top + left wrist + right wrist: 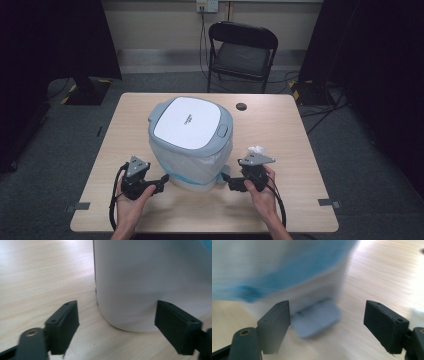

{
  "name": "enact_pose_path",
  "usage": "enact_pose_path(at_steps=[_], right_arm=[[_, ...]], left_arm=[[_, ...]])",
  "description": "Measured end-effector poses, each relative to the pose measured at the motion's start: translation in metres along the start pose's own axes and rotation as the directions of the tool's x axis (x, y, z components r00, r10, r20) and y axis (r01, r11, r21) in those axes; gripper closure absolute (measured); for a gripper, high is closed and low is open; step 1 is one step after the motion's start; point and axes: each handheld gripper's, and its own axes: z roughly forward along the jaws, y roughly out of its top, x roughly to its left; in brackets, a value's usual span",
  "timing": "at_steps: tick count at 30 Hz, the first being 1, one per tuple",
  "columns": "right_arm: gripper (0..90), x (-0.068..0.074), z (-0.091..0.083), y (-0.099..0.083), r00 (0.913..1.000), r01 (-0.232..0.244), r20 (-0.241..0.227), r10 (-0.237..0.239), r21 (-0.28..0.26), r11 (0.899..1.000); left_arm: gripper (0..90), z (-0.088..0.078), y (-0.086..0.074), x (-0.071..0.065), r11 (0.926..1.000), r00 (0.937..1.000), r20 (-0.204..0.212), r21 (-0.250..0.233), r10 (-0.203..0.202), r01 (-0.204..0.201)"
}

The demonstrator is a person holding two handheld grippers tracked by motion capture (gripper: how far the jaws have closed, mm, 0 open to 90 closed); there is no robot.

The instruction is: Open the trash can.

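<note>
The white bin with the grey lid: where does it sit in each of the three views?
High view: the bin stands mid-table, between the two grippers.
Left gripper view: its white wall takes up the upper right, its rounded base just beyond the fingers.
Right gripper view: blurred, upper left, with blue-edged bag and grey foot pedal.
Shared landmark: the light wood table.

We note a light wooden table (295,200); on it stand a lidded white bin (192,145) and, just right, a crumpled white tissue (256,149).
</note>
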Motion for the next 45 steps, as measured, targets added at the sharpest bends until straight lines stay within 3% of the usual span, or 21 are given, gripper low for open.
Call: enact_pose_path(at_steps=[2, 5, 8, 13, 15, 17, 20, 21, 24, 26, 28, 29, 31, 33, 34, 38, 40, 45], right_arm=[[21.1, -0.01, -0.001, -0.001, 0.9994, -0.015, 0.032, 0.015, 0.0, 1.0], [21.1, -0.028, 0.0, -0.002, 0.9956, -0.046, 0.081, 0.045, 0.006, 0.999], [21.0, -0.041, 0.005, 0.0, 0.9916, -0.085, 0.099, 0.084, 0.006, 0.996], [20.3, -0.054, 0.015, 0.011, 0.9911, -0.069, 0.115, 0.068, 0.01, 0.998], [20.9, -0.06, 0.024, 0.018, 0.992, -0.032, 0.123, 0.03, 0.021, 0.999], [22.4, -0.067, 0.032, 0.022, 0.9899, -0.061, 0.129, 0.058, 0.017, 0.998], [22.1, -0.074, 0.038, 0.028, 0.9855, -0.064, 0.157, 0.065, -0.012, 0.998], [22.1, -0.081, 0.042, 0.031, 0.986, -0.095, 0.133, 0.1, -0.046, 0.994], [22.4, -0.085, 0.045, 0.036, 0.9849, -0.112, 0.127, 0.118, -0.051, 0.992], [26.4, -0.084, 0.048, 0.042, 0.9849, -0.114, 0.123, 0.122, -0.07, 0.991], [26.8, -0.081, 0.05, 0.047, 0.9872, -0.126, 0.088, 0.133, -0.084, 0.988], [30.4, -0.079, 0.051, 0.049, 0.9889, -0.111, 0.089, 0.119, -0.086, 0.99], [40.8, -0.074, 0.05, 0.05, 0.9902, -0.096, 0.094, 0.104, -0.085, 0.992], [42.8, -0.072, 0.049, 0.051, 0.9894, -0.105, 0.092, 0.112, -0.079, 0.991], [48.4, -0.068, 0.046, 0.05, 0.9891, -0.114, 0.085, 0.12, -0.07, 0.991], [51.3, -0.061, 0.04, 0.047, 0.9903, -0.112, 0.075, 0.117, -0.06, 0.992], [50.4, -0.055, 0.036, 0.045, 0.9935, -0.096, 0.057, 0.098, -0.047, 0.994], [49.2, -0.038, 0.03, 0.042, 0.9992, -0.04, -0.001, 0.04, -0.034, 0.999]], left_arm=[[23.3, 0.001, 0.0, -0.001, 0.9999, 0.9998, -0.021, -0.012, 0.004, -0.004], [25.4, 0.004, 0.002, 0.003, 0.9995, 0.9994, -0.023, -0.017, -0.025, 0.025], [28.0, 0.011, 0.005, 0.009, 0.9989, 0.9991, -0.024, -0.031, -0.035, 0.034], [35.0, 0.021, 0.014, 0.013, 0.9974, 0.9969, -0.039, -0.027, -0.069, 0.068], [35.2, 0.025, 0.019, 0.016, 0.9983, 0.9976, -0.044, -0.025, -0.054, 0.053], [34.6, 0.032, 0.024, 0.022, 0.9952, 0.9953, -0.029, -0.033, -0.093, 0.092], [35.8, 0.037, 0.029, 0.028, 0.9966, 0.9967, -0.038, -0.044, -0.072, 0.07], [37.4, 0.043, 0.033, 0.032, 0.9968, 0.9976, -0.034, -0.054, -0.06, 0.059], [38.7, 0.049, 0.035, 0.036, 0.9949, 0.9969, -0.026, -0.071, -0.074, 0.072], [39.5, 0.054, 0.036, 0.04, 0.9944, 0.9975, -0.008, -0.08, -0.071, 0.07], [39.2, 0.058, 0.037, 0.043, 0.9935, 0.997, 0.003, -0.083, -0.078, 0.078], [39.5, 0.059, 0.037, 0.043, 0.9933, 0.9978, -0.003, -0.094, -0.067, 0.066], [41.8, 0.06, 0.037, 0.046, 0.9931, 0.9958, 0.02, -0.074, -0.09, 0.091], [41.7, 0.061, 0.037, 0.046, 0.9934, 0.9965, 0.015, -0.079, -0.082, 0.083], [41.9, 0.062, 0.037, 0.045, 0.9938, 0.9969, 0.003, -0.079, -0.078, 0.078], [45.1, 0.063, 0.038, 0.048, 0.9938, 0.9973, -0.007, -0.085, -0.073, 0.072], [45.5, 0.063, 0.039, 0.052, 0.9951, 0.9982, -0.011, -0.08, -0.06, 0.059], [47.8, 0.067, 0.04, 0.064, 0.9916, 0.996, -0.041, -0.106, -0.079, 0.074]])
